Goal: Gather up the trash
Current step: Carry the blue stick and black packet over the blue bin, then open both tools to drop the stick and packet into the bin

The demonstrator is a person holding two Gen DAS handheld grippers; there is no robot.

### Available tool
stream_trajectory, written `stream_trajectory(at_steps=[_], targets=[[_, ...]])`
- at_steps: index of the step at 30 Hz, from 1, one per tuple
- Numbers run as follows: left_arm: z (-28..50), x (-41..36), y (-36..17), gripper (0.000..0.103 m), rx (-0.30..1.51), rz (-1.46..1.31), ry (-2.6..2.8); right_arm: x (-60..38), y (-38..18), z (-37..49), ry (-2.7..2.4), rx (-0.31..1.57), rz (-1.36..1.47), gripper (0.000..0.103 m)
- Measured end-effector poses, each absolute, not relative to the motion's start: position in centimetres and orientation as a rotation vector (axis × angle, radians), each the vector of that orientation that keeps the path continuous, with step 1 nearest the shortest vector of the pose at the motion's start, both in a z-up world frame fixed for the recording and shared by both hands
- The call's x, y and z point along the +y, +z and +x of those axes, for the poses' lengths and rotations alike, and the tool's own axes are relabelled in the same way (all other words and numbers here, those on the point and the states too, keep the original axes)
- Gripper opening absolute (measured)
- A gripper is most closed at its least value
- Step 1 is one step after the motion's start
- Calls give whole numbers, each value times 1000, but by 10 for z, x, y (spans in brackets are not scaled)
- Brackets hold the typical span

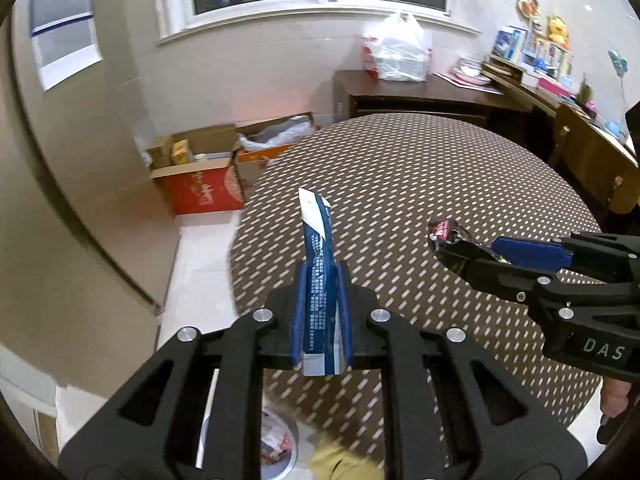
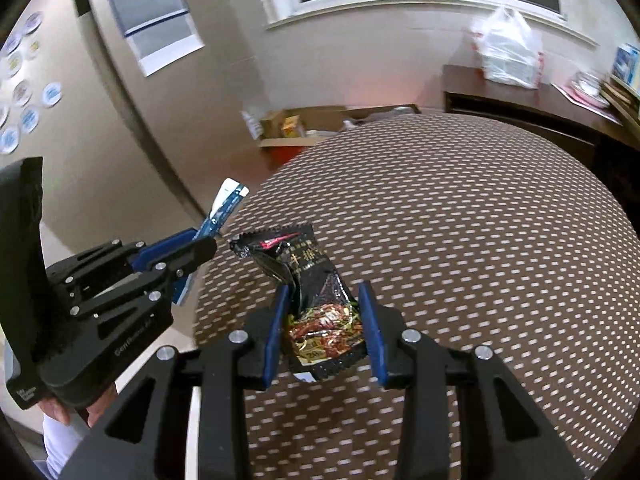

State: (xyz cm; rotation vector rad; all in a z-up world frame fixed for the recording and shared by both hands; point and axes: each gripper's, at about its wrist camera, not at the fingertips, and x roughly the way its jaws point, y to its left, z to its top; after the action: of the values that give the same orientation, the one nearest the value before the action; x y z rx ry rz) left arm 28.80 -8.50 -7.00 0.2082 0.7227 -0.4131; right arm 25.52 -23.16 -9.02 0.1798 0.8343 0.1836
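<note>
My left gripper point(image 1: 322, 276) is shut on a long blue and white wrapper point(image 1: 318, 264) and holds it upright above the near left edge of the round table point(image 1: 440, 168). It also shows in the right wrist view point(image 2: 202, 246), with the blue wrapper point(image 2: 228, 200) sticking up from it. My right gripper point(image 2: 324, 300) is shut on a crumpled black snack packet point(image 2: 308, 276) above the table point(image 2: 460, 220). In the left wrist view the right gripper point(image 1: 464, 254) comes in from the right with the black packet point(image 1: 444, 234).
A bin point(image 1: 276, 444) with wrappers in it stands on the floor below the left gripper. Open cardboard boxes point(image 1: 208, 168) sit on the floor by the wall. A dark sideboard point(image 1: 420, 96) with a white plastic bag point(image 1: 400, 50) stands behind the table.
</note>
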Motion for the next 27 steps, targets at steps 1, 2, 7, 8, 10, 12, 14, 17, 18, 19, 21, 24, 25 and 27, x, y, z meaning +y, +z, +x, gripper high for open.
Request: stream_trajectory(at_steps=[1, 2, 7, 8, 10, 12, 14, 17, 18, 19, 21, 24, 25, 27], targets=[[286, -79, -70, 15, 723, 204, -402, -224, -90, 254, 197, 836, 175, 35], [281, -68, -70, 15, 723, 194, -384, -213, -90, 252, 216, 839, 171, 35], [263, -28, -73, 15, 728, 169, -310, -168, -92, 244, 298, 849, 141, 35], [259, -22, -74, 15, 729, 166, -298, -161, -92, 243, 313, 851, 136, 35], [252, -7, -76, 15, 735, 149, -274, -143, -94, 242, 343, 857, 121, 35], [247, 8, -81, 15, 746, 132, -259, -130, -96, 241, 365, 867, 110, 35], [241, 22, -88, 15, 759, 123, -245, -115, -100, 241, 389, 881, 99, 35], [233, 46, -102, 15, 786, 102, -208, -96, -106, 241, 417, 904, 79, 35], [231, 51, -106, 15, 796, 97, -196, -90, -109, 240, 426, 912, 75, 35], [230, 57, -111, 15, 809, 93, -181, -84, -112, 240, 437, 921, 71, 35], [228, 69, -123, 15, 845, 84, -160, -74, -116, 240, 447, 933, 60, 35], [225, 84, -138, 16, 884, 67, -123, -55, -123, 234, 462, 953, 40, 35], [224, 88, -143, 17, 894, 68, -110, -51, -125, 234, 466, 961, 35, 35], [225, 95, -152, 47, 925, 64, -73, -46, -130, 242, 471, 979, 20, 35]])
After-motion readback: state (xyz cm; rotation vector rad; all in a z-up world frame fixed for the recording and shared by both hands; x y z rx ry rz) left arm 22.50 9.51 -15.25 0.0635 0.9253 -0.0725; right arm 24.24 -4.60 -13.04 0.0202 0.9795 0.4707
